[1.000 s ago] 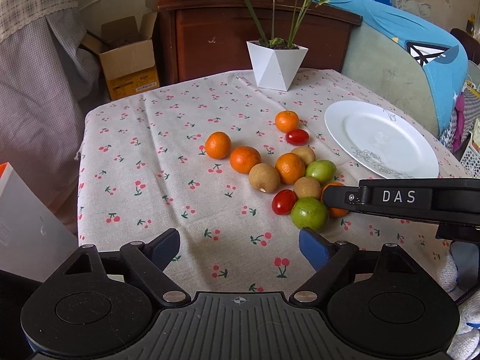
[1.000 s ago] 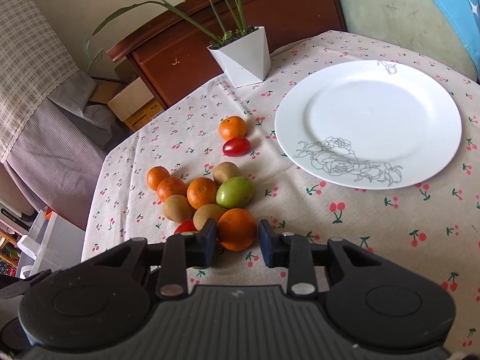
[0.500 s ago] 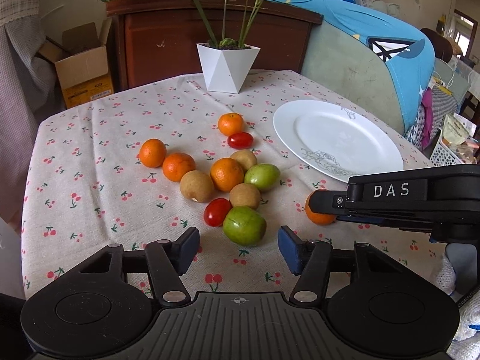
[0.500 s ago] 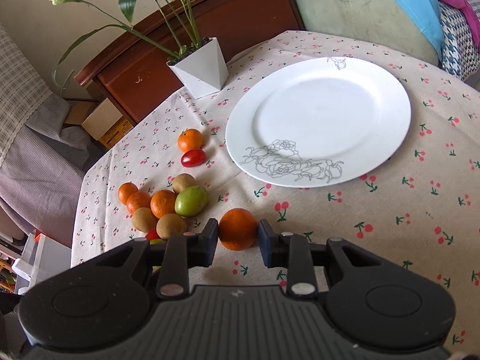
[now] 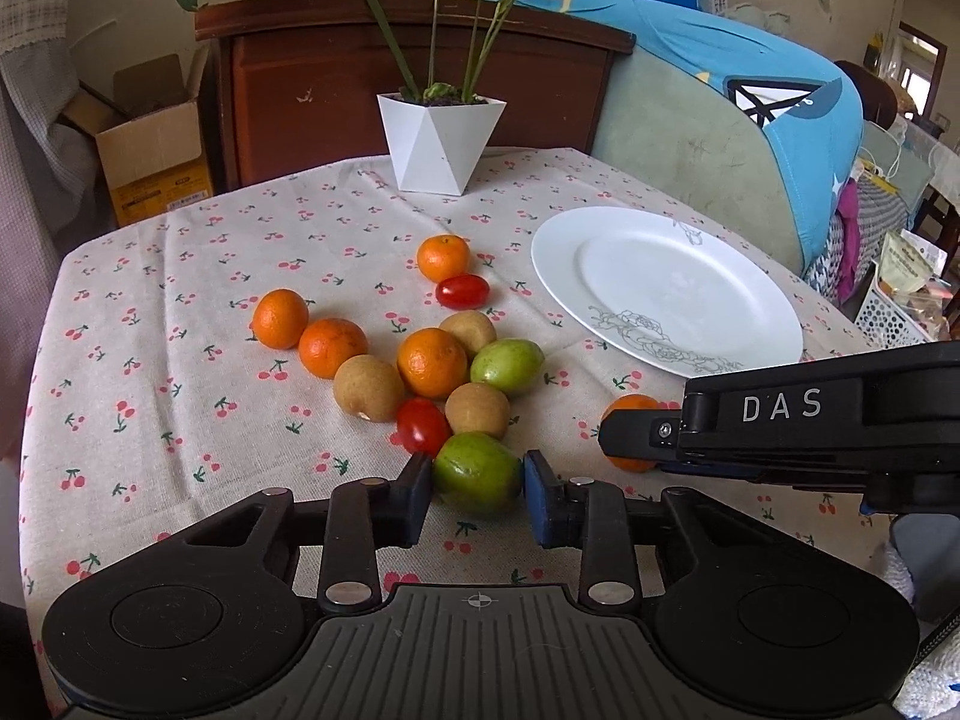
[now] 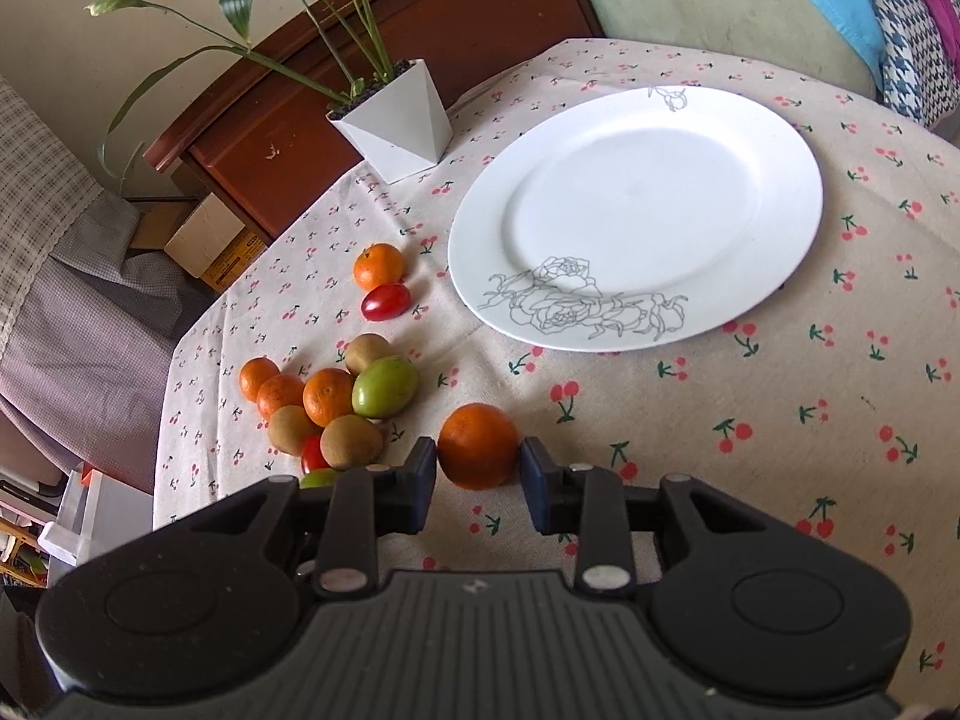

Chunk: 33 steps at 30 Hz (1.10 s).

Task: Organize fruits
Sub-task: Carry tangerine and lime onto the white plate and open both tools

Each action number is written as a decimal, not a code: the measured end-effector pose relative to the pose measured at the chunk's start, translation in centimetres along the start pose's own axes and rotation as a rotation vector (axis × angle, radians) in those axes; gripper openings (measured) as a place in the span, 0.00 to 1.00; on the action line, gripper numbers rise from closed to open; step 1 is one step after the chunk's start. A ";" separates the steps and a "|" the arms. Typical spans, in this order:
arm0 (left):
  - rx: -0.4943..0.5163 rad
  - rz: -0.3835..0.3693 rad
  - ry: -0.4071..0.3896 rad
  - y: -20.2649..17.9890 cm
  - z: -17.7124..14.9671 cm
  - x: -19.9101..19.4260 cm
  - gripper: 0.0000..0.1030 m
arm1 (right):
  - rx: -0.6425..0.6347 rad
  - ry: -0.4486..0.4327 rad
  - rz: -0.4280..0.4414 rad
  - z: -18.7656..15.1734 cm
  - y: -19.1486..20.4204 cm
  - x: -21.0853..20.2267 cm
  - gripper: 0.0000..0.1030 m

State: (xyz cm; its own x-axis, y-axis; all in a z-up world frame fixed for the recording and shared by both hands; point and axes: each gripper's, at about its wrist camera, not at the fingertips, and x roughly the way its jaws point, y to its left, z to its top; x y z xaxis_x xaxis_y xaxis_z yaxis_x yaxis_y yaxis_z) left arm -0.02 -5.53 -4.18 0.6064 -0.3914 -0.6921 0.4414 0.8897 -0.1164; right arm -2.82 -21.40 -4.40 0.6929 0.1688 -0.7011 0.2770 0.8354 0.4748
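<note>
Orange (image 6: pixel 478 446) pinched in the right tongs (image 6: pixel 478 468), clear of the fruit cluster (image 5: pixel 420 360) and short of the white plate (image 6: pixel 780 120). Green fruit (image 5: pixel 477 471) sits between the left tongs (image 5: pixel 477 483), jaws closed against its sides, at the cluster's near edge on the counter (image 5: pixel 180 276). Plate bare. Judgement: sorting barely begun; no fruit delivered, roughly ten pieces remain loose on the cloth.
</note>
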 end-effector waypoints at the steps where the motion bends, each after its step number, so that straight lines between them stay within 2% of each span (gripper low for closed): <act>1: 0.003 0.002 -0.001 0.0 0.0 0.0 0.29 | 0.000 0.000 0.000 0.0 0.0 0.0 0.31; 17: -0.021 -0.018 0.002 0.0 0.2 -0.5 0.29 | -0.019 -0.015 -0.004 0.1 0.2 -0.3 0.29; 23: -0.023 -0.043 -0.037 -0.3 1.5 -1.5 0.29 | -0.008 -0.094 -0.006 1.0 -0.2 -2.3 0.29; 29: -0.043 -0.092 -0.067 -0.7 3.7 -1.3 0.29 | 0.025 -0.206 -0.084 2.1 -1.3 -3.8 0.29; 33: -0.027 -0.115 -0.066 -1.6 4.7 -0.1 0.29 | 0.081 -0.220 -0.093 2.5 -2.5 -3.9 0.29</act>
State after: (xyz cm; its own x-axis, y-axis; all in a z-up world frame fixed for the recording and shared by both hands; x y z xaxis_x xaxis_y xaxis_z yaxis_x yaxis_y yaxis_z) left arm 2.33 -7.99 -0.57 0.5954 -0.5054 -0.6245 0.4934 0.8435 -0.2123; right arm -4.50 -25.50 -1.56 0.7877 -0.0327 -0.6151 0.3929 0.7957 0.4609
